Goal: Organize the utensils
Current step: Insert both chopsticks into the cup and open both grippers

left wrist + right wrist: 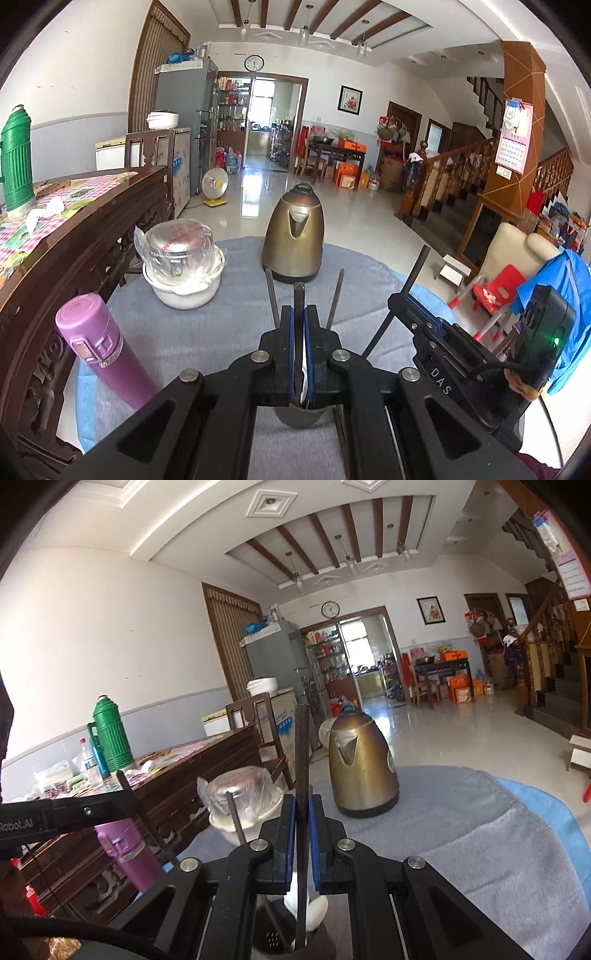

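**Fig. – Both grippers closed on utensils above the holder cup**

L view: my left gripper (300, 325) is closed tight on a thin dark flat utensil handle (298, 295) that sticks up between the blue pads; a white piece shows lower in the same gap. Two other dark thin utensil handles (272, 295) lean out either side, all standing in a grey round holder cup (300, 415) just under the jaws, on the grey cloth-covered table (207, 343).

R view: my right gripper (300, 812) is closed on a long dark flat stick-like utensil (302, 760), upright, its lower end reaching into a dark perforated holder cup (275, 938) w/ a white spoon-like piece (308, 904) beside it. I judge it's the same cup, but can't confirm.

Risks (judgement):
- Both grippers crowd one small cup; they could knock each other or tip it.
- Leaning handles may snag the jaws and be dragged out.
- The stick's top end is long; a tilt could swing it toward the bronze metal kettle (360, 764) or the plastic-wrapped steel pot in a white bowl (242, 797).
- The tall purple flask (101, 350) stands near the L side, an easy elbow-bump.

View diffs: only the L view shows my right gripper from outside; only the R view shows the cup's perforations and the white piece's shape.
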`<state>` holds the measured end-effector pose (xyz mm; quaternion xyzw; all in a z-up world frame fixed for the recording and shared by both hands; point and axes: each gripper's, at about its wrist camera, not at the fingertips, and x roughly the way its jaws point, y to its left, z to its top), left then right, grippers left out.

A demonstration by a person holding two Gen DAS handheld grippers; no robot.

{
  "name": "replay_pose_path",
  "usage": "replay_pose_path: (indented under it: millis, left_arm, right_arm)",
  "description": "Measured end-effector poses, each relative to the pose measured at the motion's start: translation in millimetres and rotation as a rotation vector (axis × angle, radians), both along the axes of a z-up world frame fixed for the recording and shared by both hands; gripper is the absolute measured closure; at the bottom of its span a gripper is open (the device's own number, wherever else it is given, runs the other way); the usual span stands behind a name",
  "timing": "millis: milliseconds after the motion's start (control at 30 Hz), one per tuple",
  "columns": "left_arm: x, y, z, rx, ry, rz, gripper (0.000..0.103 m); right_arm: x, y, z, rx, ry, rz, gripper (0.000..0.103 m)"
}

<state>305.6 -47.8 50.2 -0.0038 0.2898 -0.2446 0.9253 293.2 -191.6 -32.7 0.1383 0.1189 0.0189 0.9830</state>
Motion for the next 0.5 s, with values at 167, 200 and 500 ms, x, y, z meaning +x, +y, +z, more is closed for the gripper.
replay_pose_path:
  millis: [167, 200, 500]
  left_arm:
    - [-10, 3, -2, 0.035, 0.025, -0.010, 0.098]
    - [-13, 4, -2, 0.048, 0.024, -0.009, 0.096]
    - [-45, 20, 0, 0.108, -0.030, 0.009, 0.036]
  right_arm:
    - [-8, -1, -1, 0.026, 0.037, 0.045, 0.094]
    - [-11, -2, 0, 0.025, 0.044, 0.047, 0.093]
    - [-49, -28, 9, 0.138, -0.026, 0.064, 0.039]
